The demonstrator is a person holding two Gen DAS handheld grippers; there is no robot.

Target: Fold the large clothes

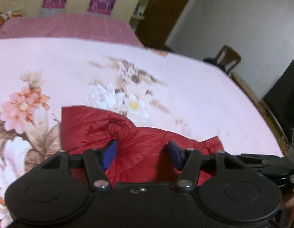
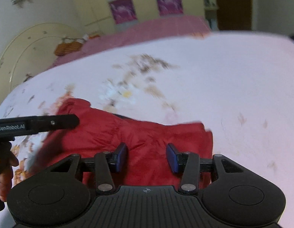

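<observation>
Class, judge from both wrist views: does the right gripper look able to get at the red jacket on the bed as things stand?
Probably yes. The right gripper is open just above the red jacket, with nothing between them; the left gripper is off to the side, also open.

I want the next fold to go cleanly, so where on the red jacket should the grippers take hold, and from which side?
Probably at the red jacket's far edge, which lies as a free, wavy hem on the floral bedsheet. Come from above and in front, the left gripper toward the puffed far-left corner, the right gripper toward the far-right corner. Both stand open over the fabric, and those corners look loose enough to pinch.
</observation>
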